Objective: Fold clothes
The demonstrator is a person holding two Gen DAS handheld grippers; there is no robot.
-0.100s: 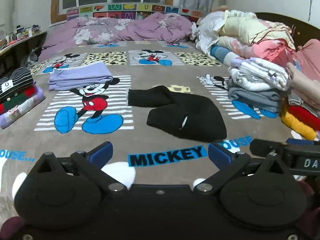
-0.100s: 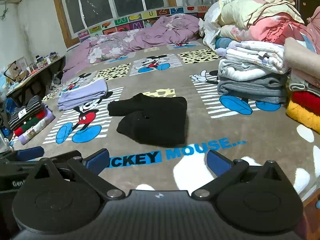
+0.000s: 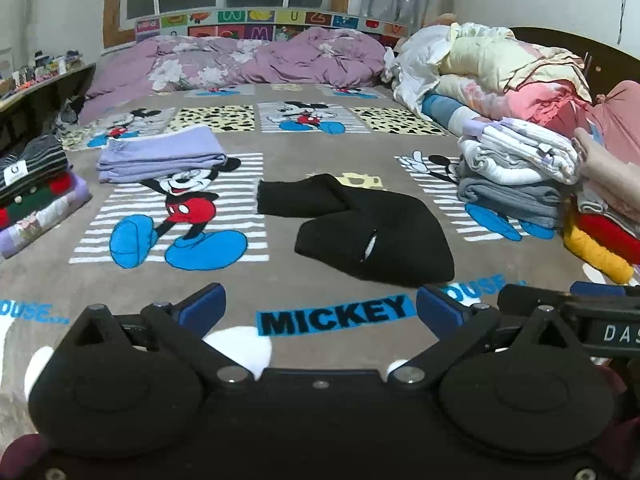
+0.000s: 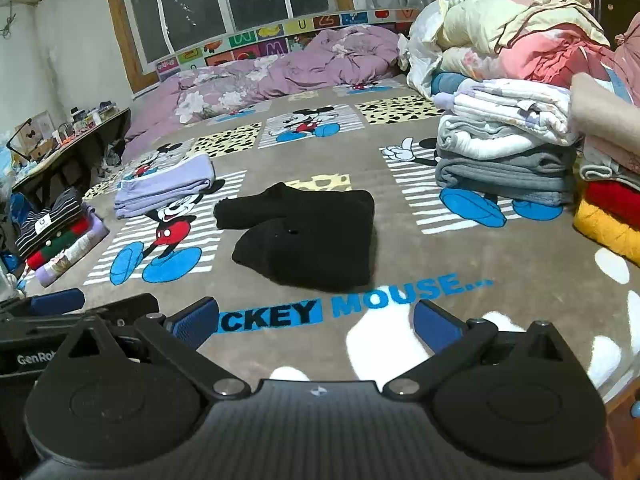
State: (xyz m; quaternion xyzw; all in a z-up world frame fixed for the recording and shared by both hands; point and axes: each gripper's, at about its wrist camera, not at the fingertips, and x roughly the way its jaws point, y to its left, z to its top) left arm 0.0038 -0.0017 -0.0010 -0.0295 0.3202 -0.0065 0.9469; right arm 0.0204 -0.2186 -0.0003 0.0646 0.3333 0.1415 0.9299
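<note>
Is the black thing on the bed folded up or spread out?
Partly folded: the black garment lies doubled over, one end sticking out left.

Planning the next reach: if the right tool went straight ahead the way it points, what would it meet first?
Probably the black garment, lying ahead between the open fingers of the right tool; only bare blanket lies before it, though depth is uncertain.

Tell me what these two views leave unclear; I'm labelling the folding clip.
- Black garment: type unreadable in both views; its folds hide its shape.
- Pile at far right: cut by the frame edge in both views.
- Shelf clutter: too small in the right view.
- Left tongs and right tongs: open, empty; bodies block the near blanket.
</note>
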